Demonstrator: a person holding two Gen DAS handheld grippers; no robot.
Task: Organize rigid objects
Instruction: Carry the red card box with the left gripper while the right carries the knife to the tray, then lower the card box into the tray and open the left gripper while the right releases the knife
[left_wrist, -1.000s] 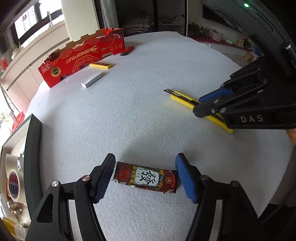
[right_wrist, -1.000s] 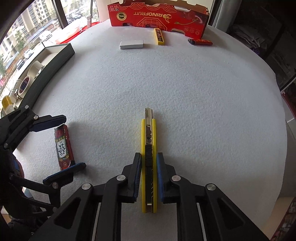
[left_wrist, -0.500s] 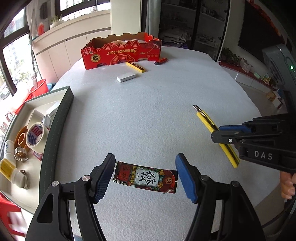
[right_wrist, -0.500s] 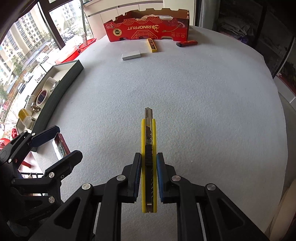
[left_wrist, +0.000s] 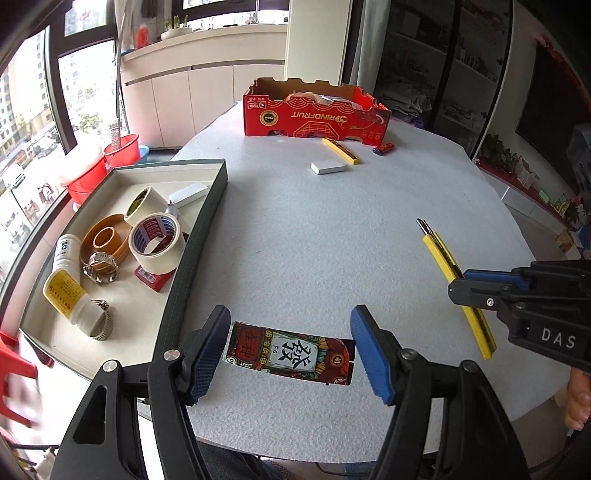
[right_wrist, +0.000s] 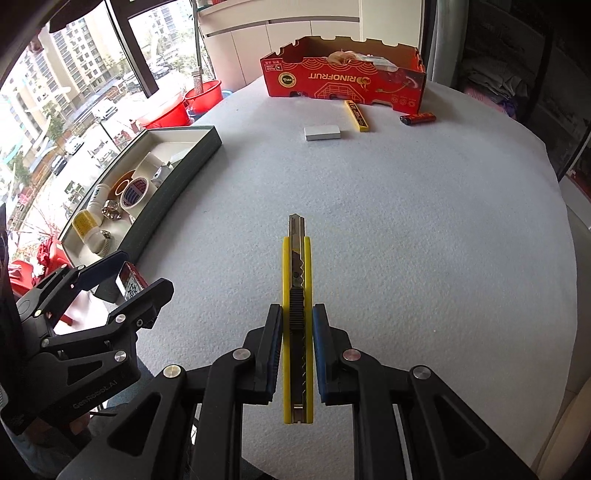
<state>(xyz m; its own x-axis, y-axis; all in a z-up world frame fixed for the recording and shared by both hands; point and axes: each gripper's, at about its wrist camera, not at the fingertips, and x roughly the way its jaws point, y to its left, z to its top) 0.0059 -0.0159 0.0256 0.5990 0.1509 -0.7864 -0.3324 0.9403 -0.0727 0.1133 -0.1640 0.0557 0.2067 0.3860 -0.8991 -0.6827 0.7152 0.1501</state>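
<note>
Carrying both items off the table since a second ago | your left gripper (left_wrist: 290, 350) clasps the card pack (left_wrist: 290, 352) beside the tray (left_wrist: 195, 243) | right gripper (right_wrist: 297, 347) clenches the utility knife (right_wrist: 296, 295); stow next.

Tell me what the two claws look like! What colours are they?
Both are black plastic with silver round bolts. The left claw has two long fingers with bumpy blue pads on the insides. The right claw looks the same, with ridged blue pads too. White letters "DAS" are printed on the right claw's side. The left claw's side has faint grey writing.
</note>
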